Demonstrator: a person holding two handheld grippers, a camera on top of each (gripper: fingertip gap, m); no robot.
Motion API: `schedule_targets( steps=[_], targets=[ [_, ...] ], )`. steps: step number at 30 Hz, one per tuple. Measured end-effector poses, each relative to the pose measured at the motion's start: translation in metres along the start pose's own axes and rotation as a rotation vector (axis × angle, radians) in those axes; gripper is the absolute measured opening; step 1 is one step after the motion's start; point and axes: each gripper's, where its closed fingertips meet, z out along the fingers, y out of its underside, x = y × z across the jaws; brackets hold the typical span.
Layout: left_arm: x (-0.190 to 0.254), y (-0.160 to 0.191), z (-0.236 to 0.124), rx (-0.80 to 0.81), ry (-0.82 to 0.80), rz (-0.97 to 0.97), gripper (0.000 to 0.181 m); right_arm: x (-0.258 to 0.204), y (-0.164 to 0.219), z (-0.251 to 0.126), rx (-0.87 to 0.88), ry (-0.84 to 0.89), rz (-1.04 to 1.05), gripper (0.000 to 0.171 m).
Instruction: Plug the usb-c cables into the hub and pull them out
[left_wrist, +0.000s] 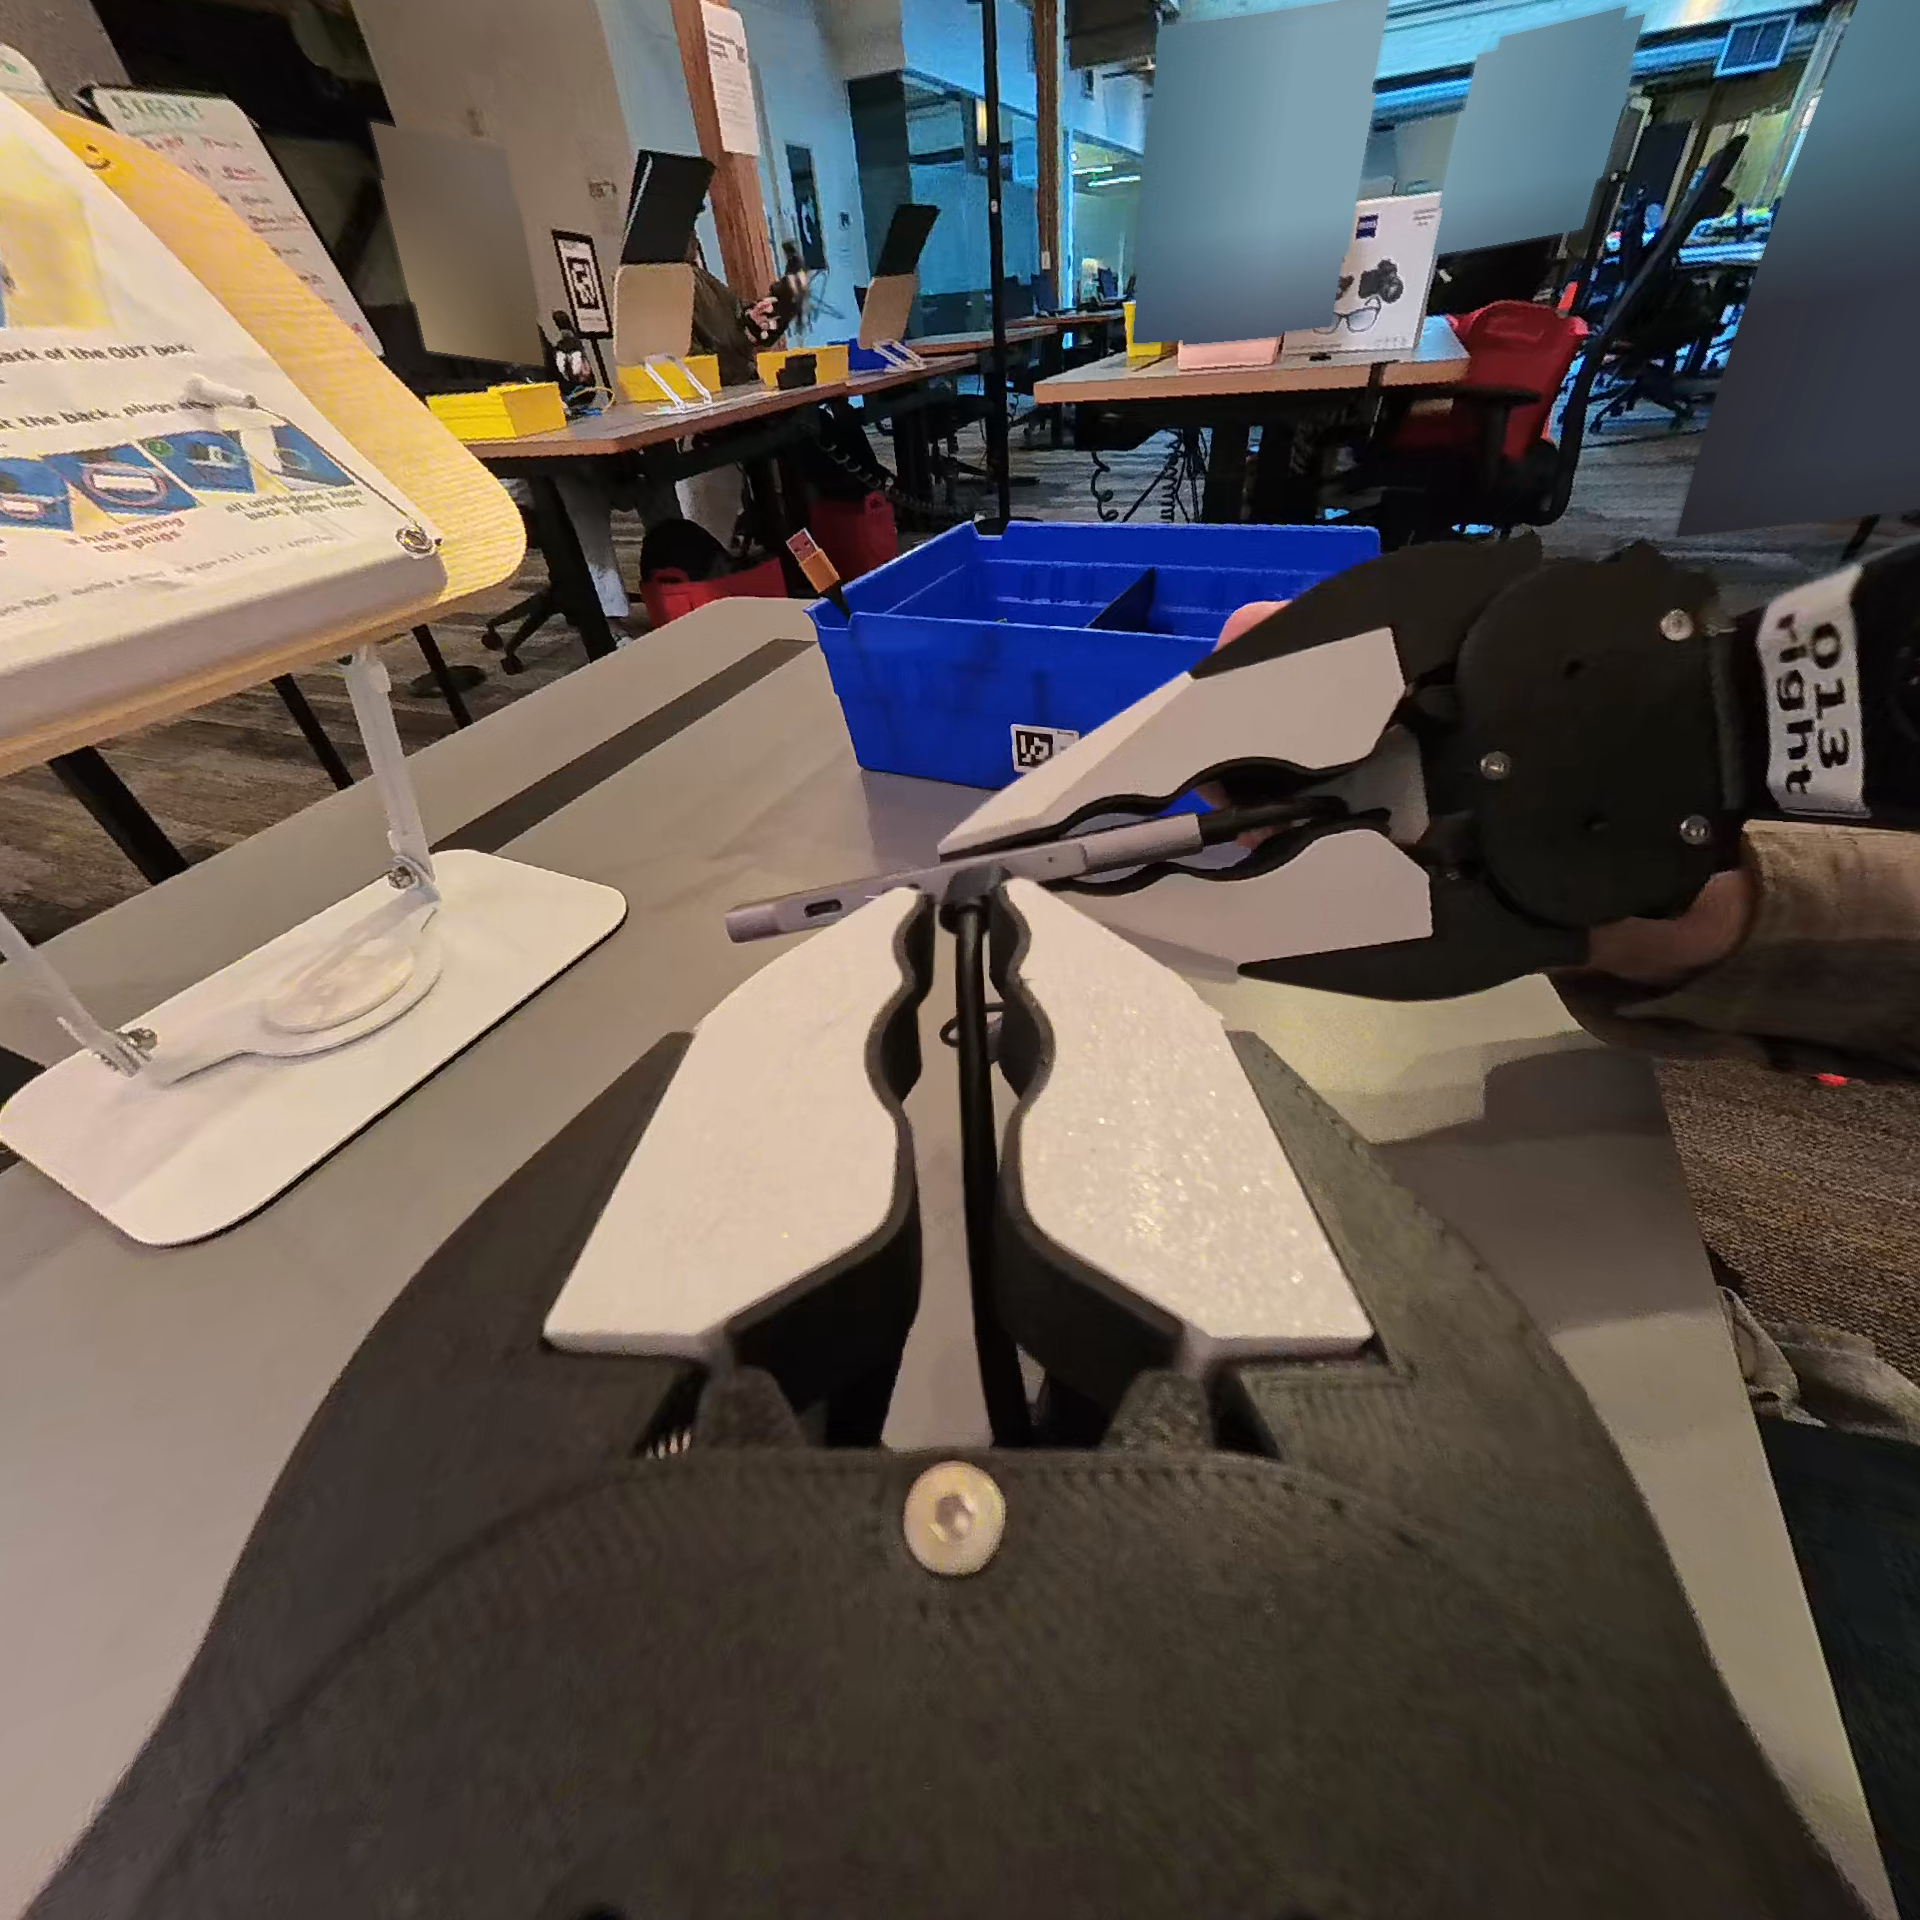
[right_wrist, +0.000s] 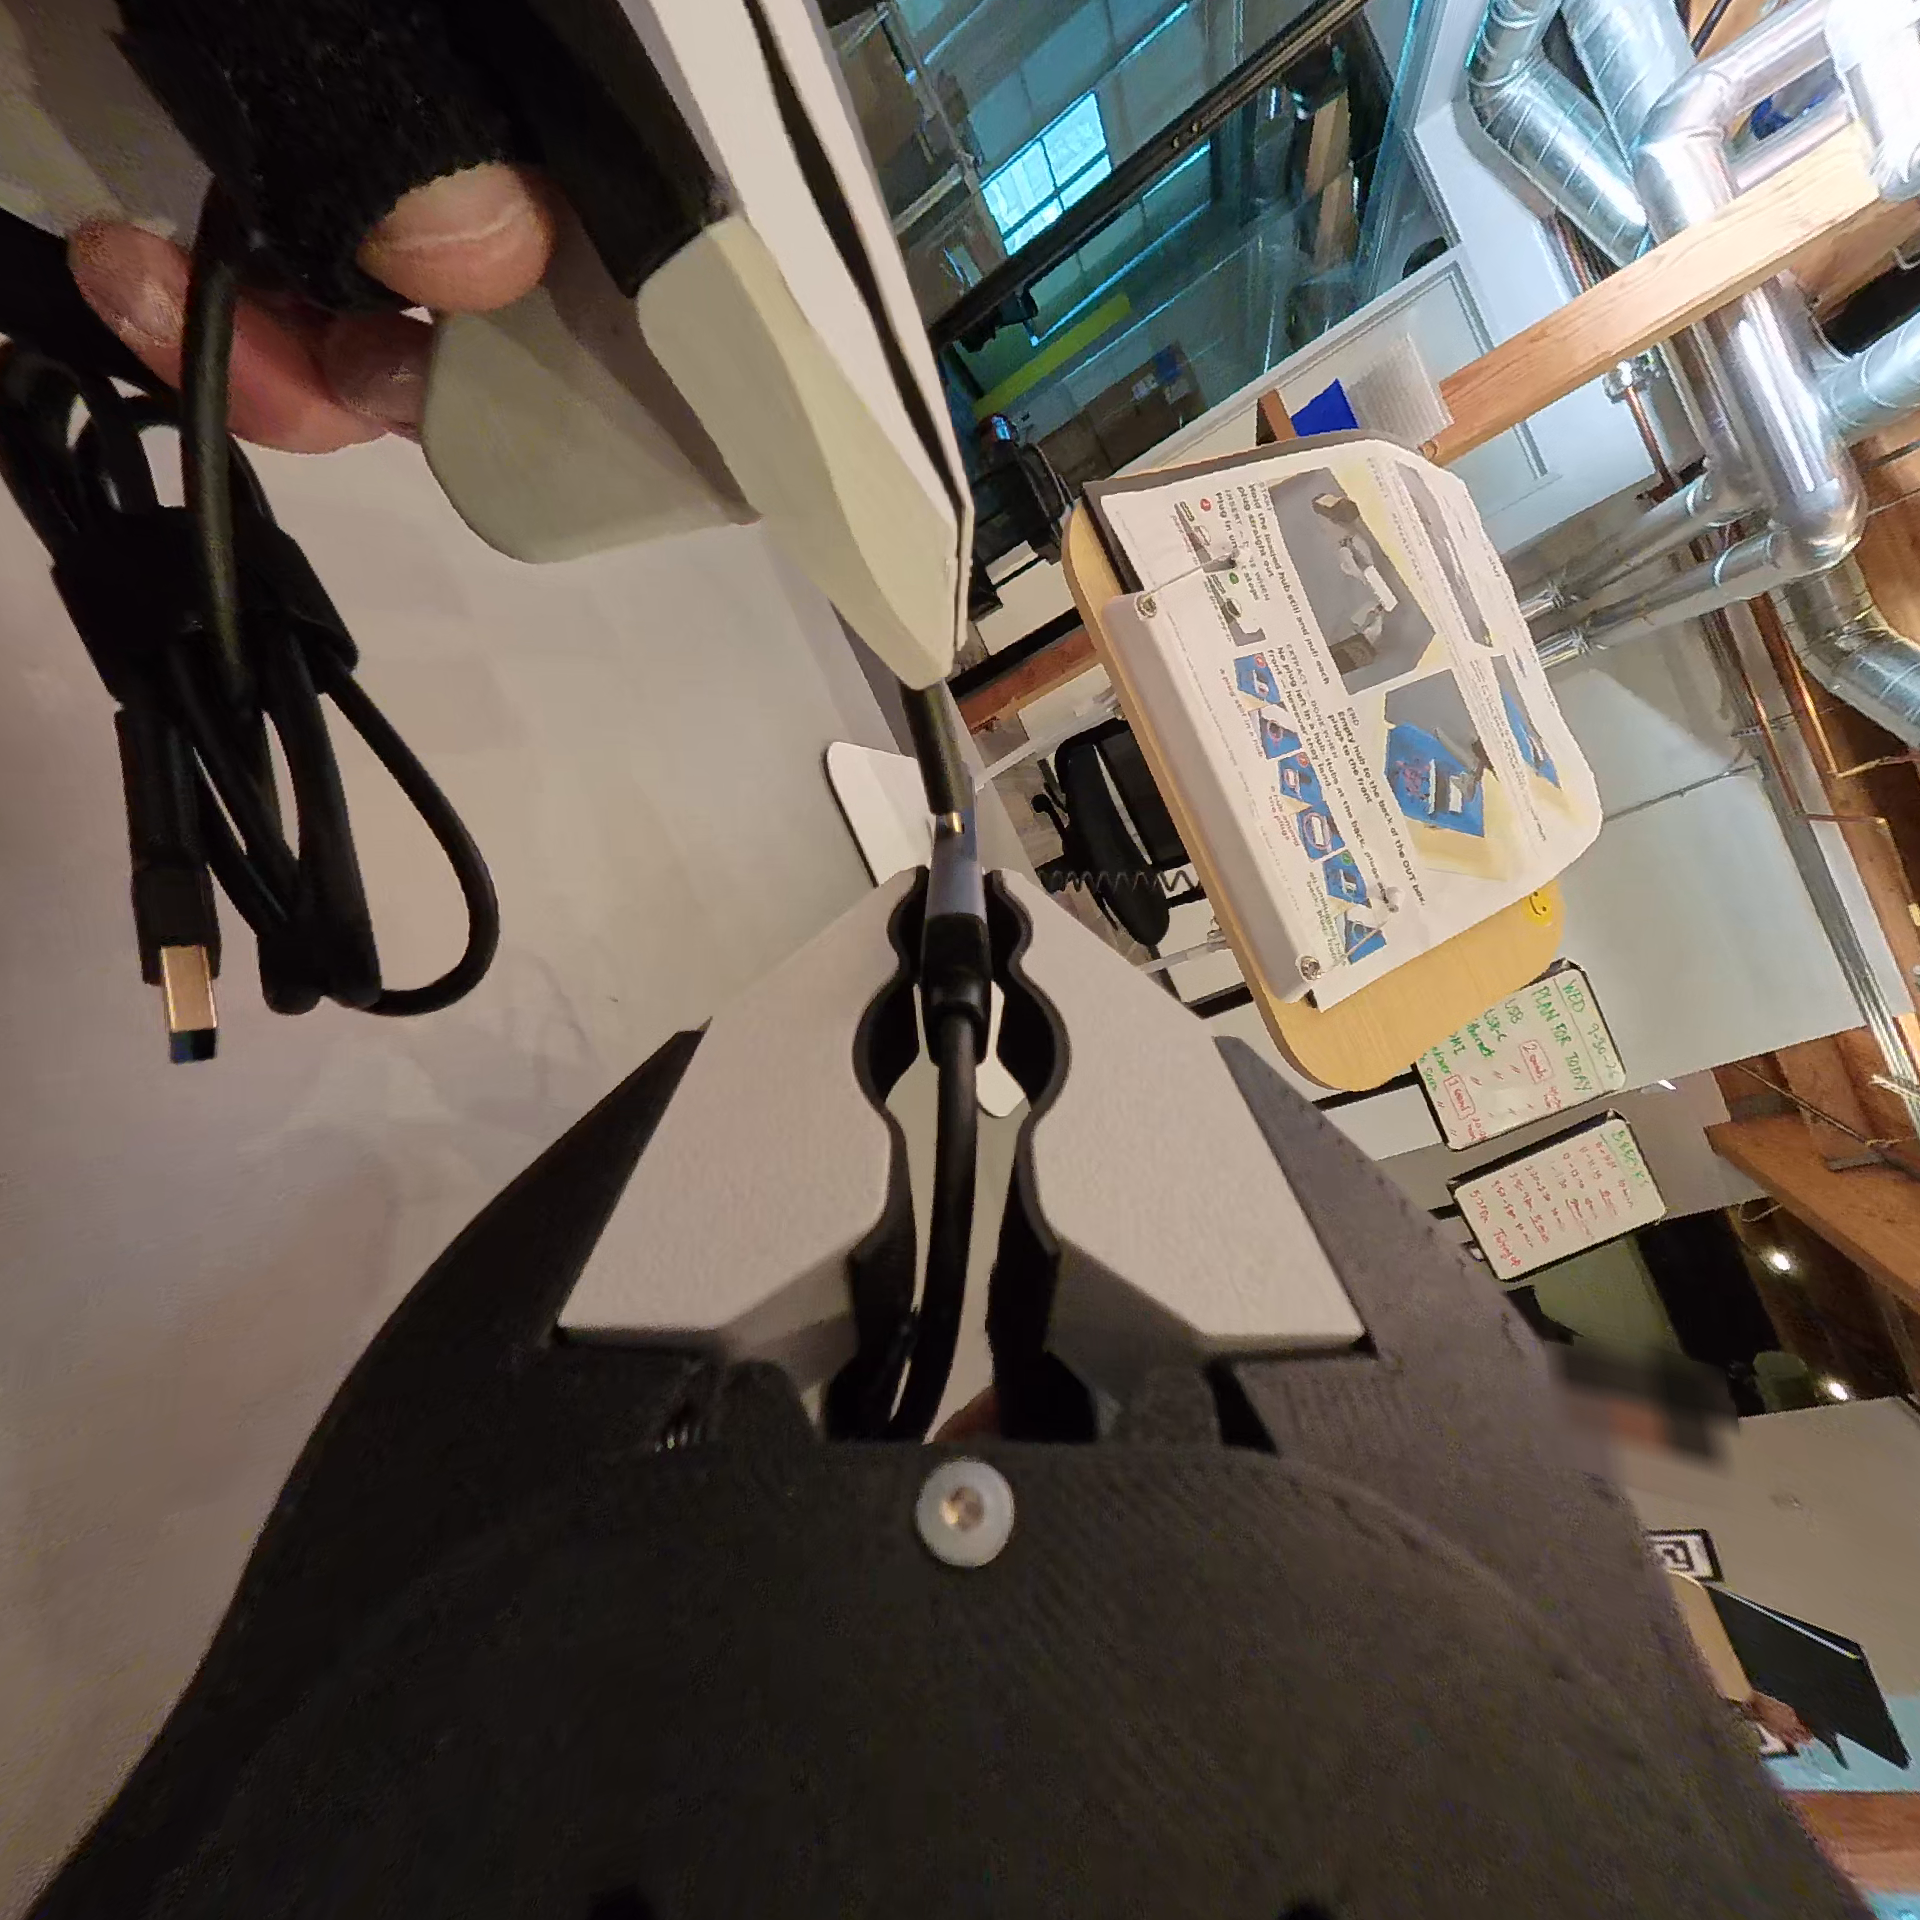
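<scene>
The slim grey hub (left_wrist: 821, 907) is held level above the grey table (left_wrist: 644, 790). My right gripper (left_wrist: 1049, 860) comes in from the right and is shut on the hub's cable end. My left gripper (left_wrist: 961, 896) is shut on a black USB-C cable (left_wrist: 971, 1091), just behind its grey plug (left_wrist: 974, 883). The plug's tip meets the hub's near side; how deep it sits is hidden. In the right wrist view my right gripper (right_wrist: 958, 883) clamps the hub (right_wrist: 951, 878), and the left gripper (right_wrist: 935, 665) holds the plug (right_wrist: 940, 753) above it. An empty port shows on the hub's left part.
A blue bin (left_wrist: 1039, 665) stands behind the hub, with an orange-tipped plug (left_wrist: 810, 556) sticking up at its left corner. An instruction board on a white stand (left_wrist: 312, 987) is at the left. A bundled black cable (right_wrist: 260, 727) with a USB-A plug hangs from the left hand. The grippers are tip to tip, or close to it.
</scene>
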Motion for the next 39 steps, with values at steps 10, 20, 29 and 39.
schedule_targets(
  steps=[10, 20, 29, 39],
  targets=[
    [0.001, 0.003, 0.002, -0.042, 0.026, -0.023, 0.022, -0.002, -0.002, -0.001, 0.009, 0.002, -0.002, 0.006],
    [0.006, 0.006, 0.008, -0.085, 0.038, -0.015, 0.012, 0.001, -0.003, -0.001, 0.012, 0.017, -0.003, 0.006],
    [0.008, 0.004, 0.008, -0.153, 0.101, -0.073, 0.012, 0.002, -0.003, -0.003, 0.018, 0.021, -0.032, 0.006],
    [0.01, 0.004, 0.007, -0.247, 0.17, -0.083, 0.012, 0.002, -0.004, -0.005, 0.028, 0.015, -0.058, 0.006]
  ],
)
